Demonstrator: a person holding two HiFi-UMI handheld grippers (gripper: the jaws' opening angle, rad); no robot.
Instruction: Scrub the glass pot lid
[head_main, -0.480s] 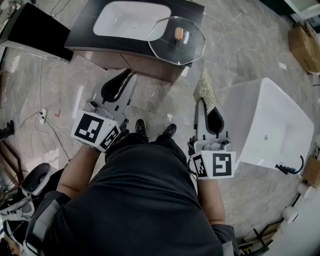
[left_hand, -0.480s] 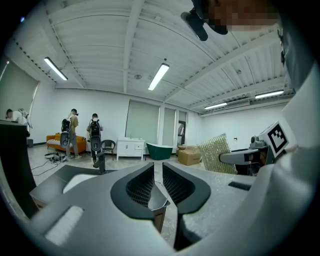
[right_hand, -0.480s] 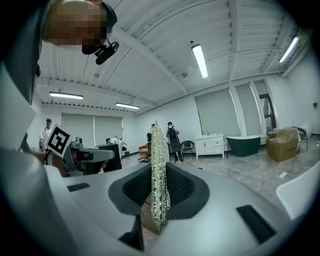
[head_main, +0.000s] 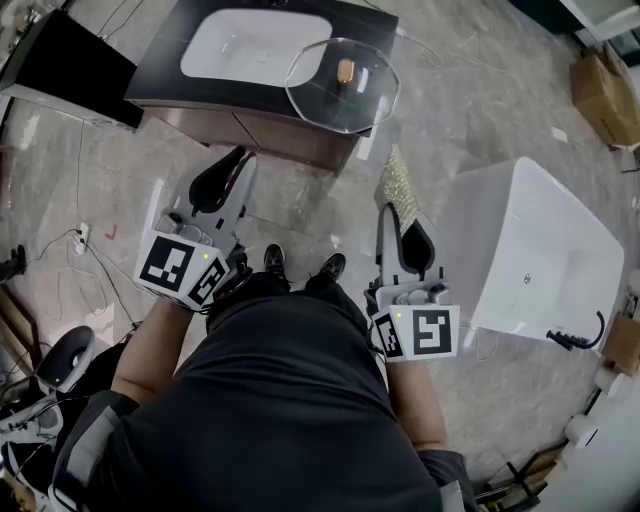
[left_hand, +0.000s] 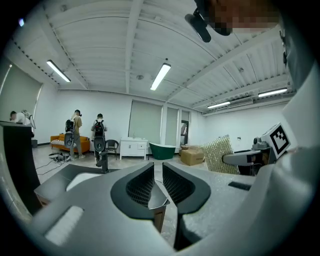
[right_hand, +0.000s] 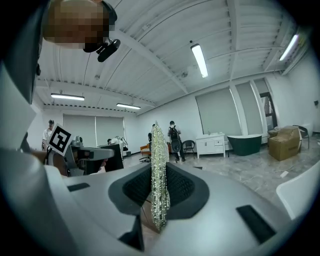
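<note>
Your left gripper (head_main: 222, 178) is on the left, pointing at the near edge of the dark rectangular vanity counter (head_main: 160, 70). In the left gripper view its fingers (left_hand: 136, 187) are drawn together, with only a thin slit between the ribbed black pads. Nothing is in that slit. The cube on this gripper (head_main: 183, 268) carries a black-and-white square code marker, not lettering.

The counter holds a white inset basin (head_main: 245, 45). The clear octagonal glass pot lid (head_main: 325, 100) lies flat on the counter's right end, overlapping the basin's right rim. A copper-coloured knob (head_main: 345, 71) stands at the lid's centre. The lid is farther away than both grippers and touches neither of them. It sits right of the left fingers and slightly left of the right ones.

Your right gripper (head_main: 404, 228) is clamped on a glittering silver-gold mesh scrubbing pad (head_main: 399, 183). In the right gripper view the pad (right_hand: 159, 165) stands edge-on between the fingers (right_hand: 186, 187), rising past their tips. The pad's far end is short of the lid. The right cube (head_main: 432, 334) shows the same kind of square marker.

A white freestanding bathtub (head_main: 545, 250) stands right of the right gripper. A brown cardboard box (head_main: 606, 85) is at the far right.
</note>
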